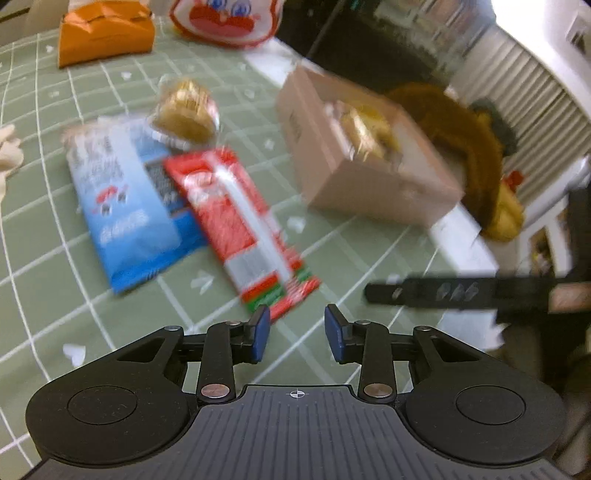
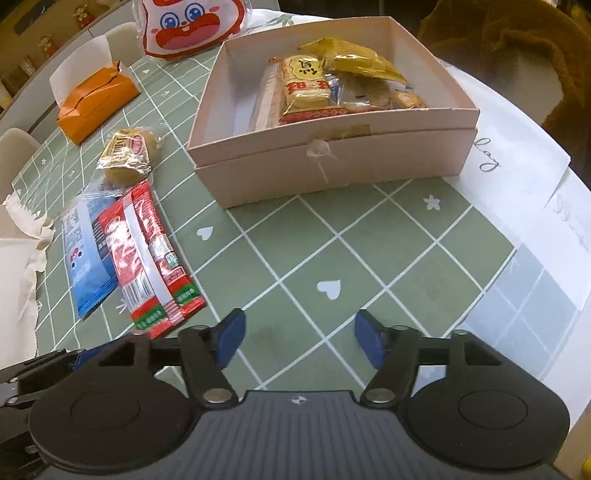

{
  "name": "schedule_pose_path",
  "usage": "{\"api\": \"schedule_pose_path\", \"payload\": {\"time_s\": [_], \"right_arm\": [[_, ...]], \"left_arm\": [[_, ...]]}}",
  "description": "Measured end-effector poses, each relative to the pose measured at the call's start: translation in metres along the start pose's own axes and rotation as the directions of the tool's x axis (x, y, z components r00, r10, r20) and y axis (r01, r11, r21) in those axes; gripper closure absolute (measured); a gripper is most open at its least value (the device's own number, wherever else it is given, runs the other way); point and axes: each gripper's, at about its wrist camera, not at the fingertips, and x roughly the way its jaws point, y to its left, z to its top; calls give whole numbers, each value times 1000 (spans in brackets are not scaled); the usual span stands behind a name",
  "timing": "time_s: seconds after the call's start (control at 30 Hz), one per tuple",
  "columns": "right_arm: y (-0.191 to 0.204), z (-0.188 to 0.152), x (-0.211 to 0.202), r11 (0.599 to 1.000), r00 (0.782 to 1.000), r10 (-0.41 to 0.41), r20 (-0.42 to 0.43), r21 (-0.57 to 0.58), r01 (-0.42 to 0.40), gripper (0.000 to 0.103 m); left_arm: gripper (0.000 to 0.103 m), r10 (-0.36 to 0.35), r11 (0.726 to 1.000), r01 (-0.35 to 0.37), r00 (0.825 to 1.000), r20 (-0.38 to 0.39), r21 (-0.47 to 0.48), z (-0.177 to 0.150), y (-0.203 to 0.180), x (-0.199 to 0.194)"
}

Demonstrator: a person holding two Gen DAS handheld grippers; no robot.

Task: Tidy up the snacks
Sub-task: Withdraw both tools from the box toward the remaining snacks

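A red snack packet [image 1: 236, 218] lies on the green checked tablecloth, partly over a blue packet [image 1: 122, 206], with a golden biscuit pack [image 1: 184, 110] behind them. My left gripper [image 1: 297, 332] is open and empty, just short of the red packet's near end. A pink cardboard box [image 2: 332, 158] holds several snacks [image 2: 325, 88]. My right gripper [image 2: 299, 336] is open and empty over bare cloth, in front of the box. The red packet [image 2: 147, 254], blue packet [image 2: 85, 266] and golden pack [image 2: 127, 151] lie to its left. The left wrist view is blurred.
An orange tissue box [image 2: 96, 99] and a red-and-white cartoon bag [image 2: 188, 26] stand at the back. White paper sheets [image 2: 517, 192] lie at the right table edge. A brown plush item [image 1: 461, 147] sits behind the box. The other gripper's finger [image 1: 443, 291] shows at right.
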Motion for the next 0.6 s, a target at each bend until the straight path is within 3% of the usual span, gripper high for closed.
{"api": "schedule_pose_path", "payload": {"time_s": [0.1, 0.17, 0.27, 0.37, 0.47, 0.6], "right_arm": [[-4, 3, 2, 1000, 1000, -8, 14, 5, 8, 25], [-7, 4, 3, 1000, 1000, -4, 21, -5, 5, 23], [-8, 3, 3, 999, 1000, 16, 17, -37, -15, 20], [-9, 0, 2, 997, 999, 35, 18, -74, -33, 17], [-3, -3, 4, 991, 1000, 25, 18, -129, -22, 15], [5, -7, 5, 981, 1000, 4, 19, -192, -1, 12]], "left_arm": [[66, 20, 999, -16, 996, 87, -49, 20, 10, -15], [66, 71, 993, -57, 988, 138, -102, 38, 25, -20], [66, 190, 960, -143, 964, 184, -242, 69, 60, -21], [66, 210, 938, -141, 958, 194, -316, 99, 79, -13], [66, 199, 952, -143, 961, 191, -269, 133, 73, 4], [65, 313, 945, -295, 942, 121, -144, 161, 60, 40]]}}
